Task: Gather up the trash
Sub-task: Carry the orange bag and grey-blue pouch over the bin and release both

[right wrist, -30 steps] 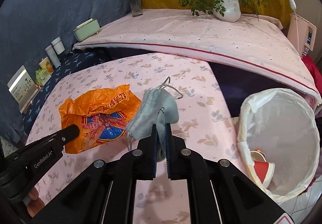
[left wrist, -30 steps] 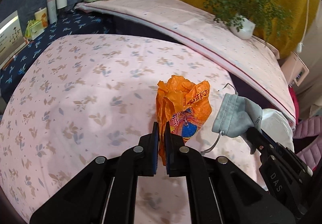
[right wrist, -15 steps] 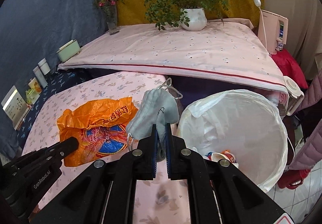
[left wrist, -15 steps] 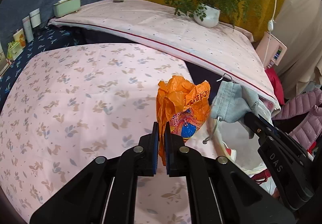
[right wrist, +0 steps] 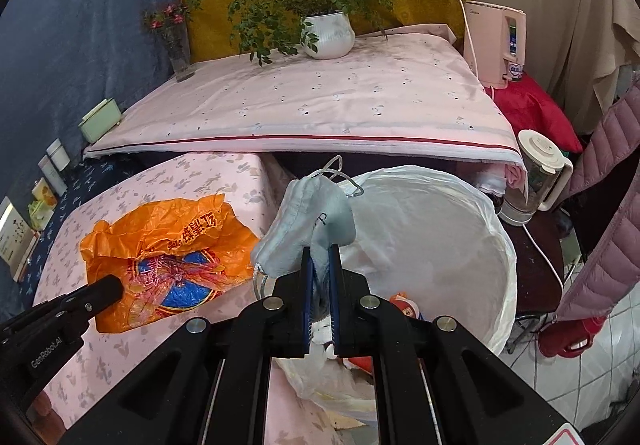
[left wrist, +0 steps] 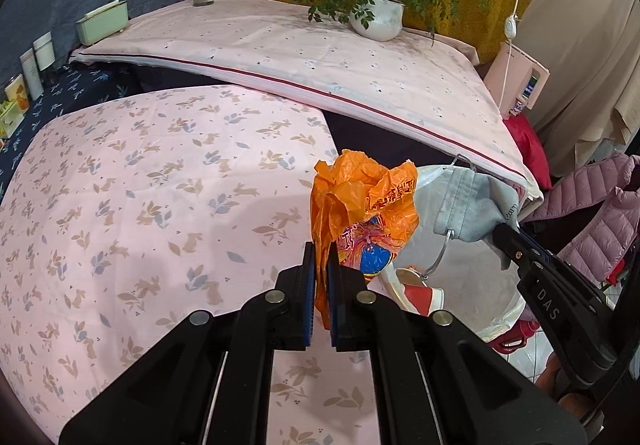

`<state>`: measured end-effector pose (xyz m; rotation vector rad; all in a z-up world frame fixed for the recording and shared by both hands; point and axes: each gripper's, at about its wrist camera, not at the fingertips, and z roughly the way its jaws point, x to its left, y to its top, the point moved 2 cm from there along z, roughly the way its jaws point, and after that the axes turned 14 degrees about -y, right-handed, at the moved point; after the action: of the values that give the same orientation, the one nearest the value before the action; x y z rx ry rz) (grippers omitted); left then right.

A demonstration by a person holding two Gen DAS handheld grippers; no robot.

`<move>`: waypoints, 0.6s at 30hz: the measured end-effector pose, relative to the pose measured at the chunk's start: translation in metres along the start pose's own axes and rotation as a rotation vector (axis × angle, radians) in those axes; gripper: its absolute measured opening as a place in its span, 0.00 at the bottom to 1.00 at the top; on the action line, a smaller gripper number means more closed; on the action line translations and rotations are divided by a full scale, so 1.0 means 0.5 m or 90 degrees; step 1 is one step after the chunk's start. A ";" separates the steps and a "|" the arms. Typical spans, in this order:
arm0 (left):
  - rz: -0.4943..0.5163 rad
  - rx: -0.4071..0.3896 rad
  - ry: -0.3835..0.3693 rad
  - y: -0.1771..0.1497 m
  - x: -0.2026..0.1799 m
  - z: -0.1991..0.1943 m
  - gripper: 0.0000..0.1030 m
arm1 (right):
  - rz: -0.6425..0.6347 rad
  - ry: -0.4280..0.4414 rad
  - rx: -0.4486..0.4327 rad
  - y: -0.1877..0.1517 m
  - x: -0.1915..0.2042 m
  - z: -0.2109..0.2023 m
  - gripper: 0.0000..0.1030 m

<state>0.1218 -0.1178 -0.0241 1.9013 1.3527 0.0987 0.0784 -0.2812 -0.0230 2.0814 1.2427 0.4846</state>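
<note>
My left gripper [left wrist: 321, 263] is shut on a crumpled orange plastic bag [left wrist: 362, 209] and holds it in the air at the right edge of the pink floral table [left wrist: 140, 205]. The bag also shows in the right wrist view [right wrist: 168, 253]. My right gripper [right wrist: 321, 265] is shut on a grey face mask [right wrist: 308, 225] with ear loops and holds it over the near rim of a white-lined trash bin [right wrist: 432, 245]. The mask [left wrist: 472, 209] and the bin [left wrist: 460, 273] also show in the left wrist view. Red and white trash lies in the bin.
A second pink-covered table [right wrist: 320, 105] stands behind with a potted plant [right wrist: 326, 33], a flower vase [right wrist: 178, 45] and a green box [right wrist: 100, 121]. A pink appliance [right wrist: 496, 41], a blender jug [right wrist: 536, 173], a pink jacket [right wrist: 600, 213] and a red container [right wrist: 568, 341] stand right of the bin.
Both grippers have moved right with their loads, from above the floral table to the bin. The mask now hangs over the bin's rim and the orange bag is at the table's edge.
</note>
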 end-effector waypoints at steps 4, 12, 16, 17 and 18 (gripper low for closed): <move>0.004 0.006 -0.006 -0.001 -0.014 0.010 0.05 | 0.003 -0.007 0.006 -0.006 -0.015 0.010 0.07; 0.012 0.014 -0.011 -0.002 -0.034 0.025 0.05 | 0.014 -0.019 0.021 -0.010 -0.043 0.031 0.08; 0.014 0.019 -0.013 -0.002 -0.040 0.032 0.05 | 0.019 -0.030 0.016 -0.012 -0.050 0.032 0.15; 0.015 0.019 -0.012 -0.002 -0.040 0.034 0.05 | 0.020 -0.030 0.016 -0.012 -0.050 0.032 0.15; 0.016 0.020 -0.013 -0.002 -0.042 0.035 0.05 | 0.020 -0.031 0.017 -0.012 -0.051 0.033 0.15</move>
<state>0.1204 -0.1447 -0.0293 1.9412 1.3240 0.0702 0.0722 -0.3074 -0.0385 2.1264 1.1962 0.4317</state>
